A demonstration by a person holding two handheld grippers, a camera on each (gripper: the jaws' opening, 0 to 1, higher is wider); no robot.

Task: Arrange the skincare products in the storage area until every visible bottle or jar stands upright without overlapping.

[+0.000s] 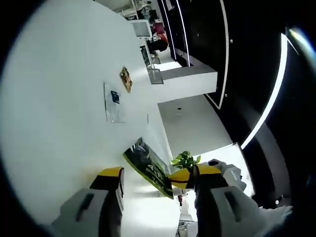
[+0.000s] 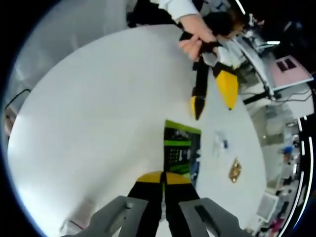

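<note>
In the left gripper view, the left gripper point(image 1: 157, 178) is rising from the bottom with its two yellow-tipped jaws standing well apart, nothing between them and nothing touching them. Beyond the gap between the jaws, a flat green and black box point(image 1: 148, 168) is lying on the white table point(image 1: 64, 113), near the right-hand jaw but not in contact with it. A small green plant point(image 1: 184, 160) is showing just behind that jaw. Farther along the table, a clear packet point(image 1: 113, 102) with a blue mark and a small gold-coloured item point(image 1: 126, 79) are lying apart from each other.

In the right gripper view, the right gripper point(image 2: 163, 177) is sitting with its yellow-tipped jaws pressed together, clamping nothing. The green and black box point(image 2: 180, 146) is lying flat just ahead of the closed tips, apparently a little short of touching them. To its right, the clear packet point(image 2: 220, 141) and the gold-coloured item point(image 2: 234, 169) are resting on the table point(image 2: 98, 108). Beyond the box, the left gripper point(image 2: 213, 100) is hanging over the table with jaws spread, gripped by a hand point(image 2: 195, 37).
</note>
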